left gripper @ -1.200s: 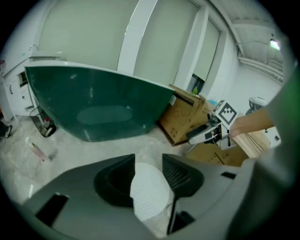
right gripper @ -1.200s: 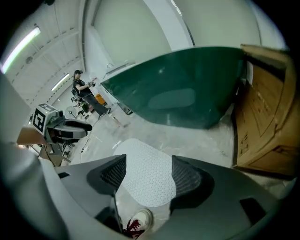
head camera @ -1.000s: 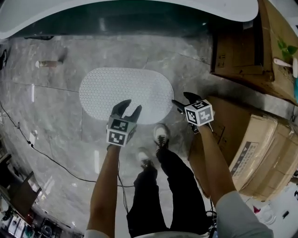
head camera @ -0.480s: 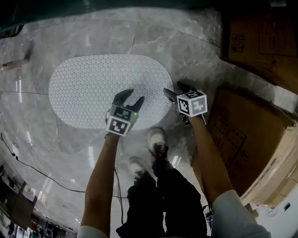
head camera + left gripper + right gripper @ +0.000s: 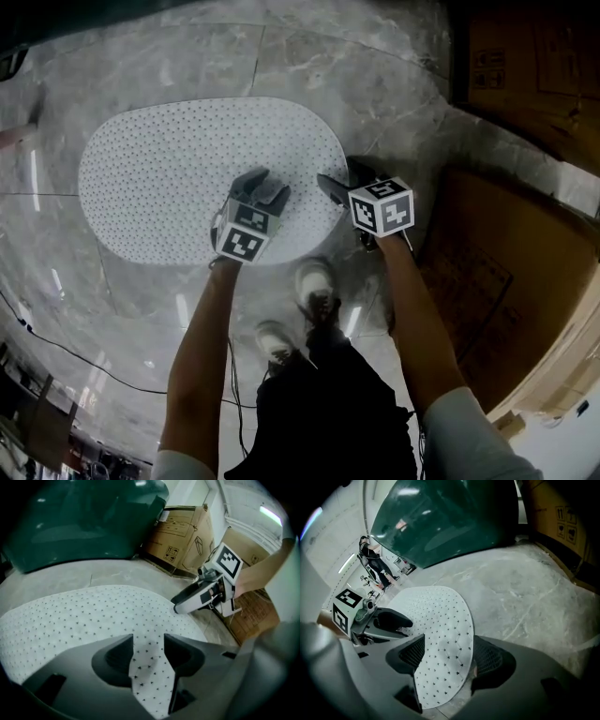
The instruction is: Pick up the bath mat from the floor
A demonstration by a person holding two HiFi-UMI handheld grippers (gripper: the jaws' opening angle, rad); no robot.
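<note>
White dotted bath mat [image 5: 178, 169] lies flat on the floor [image 5: 375, 84]; fingers of the left gripper [image 5: 267, 183], just opening, and of the right gripper [image 5: 339, 174] stand apart over it, gripping nothing.

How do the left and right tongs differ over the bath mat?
The left tongs hang over the near edge of the bath mat; the right tongs sit at its rounded right end. Between the left tongs only mat shows; between the right tongs, mat edge and bare floor. The left tongs have just been opening. Shared: both open, angled down, neither pinching the mat.
</note>
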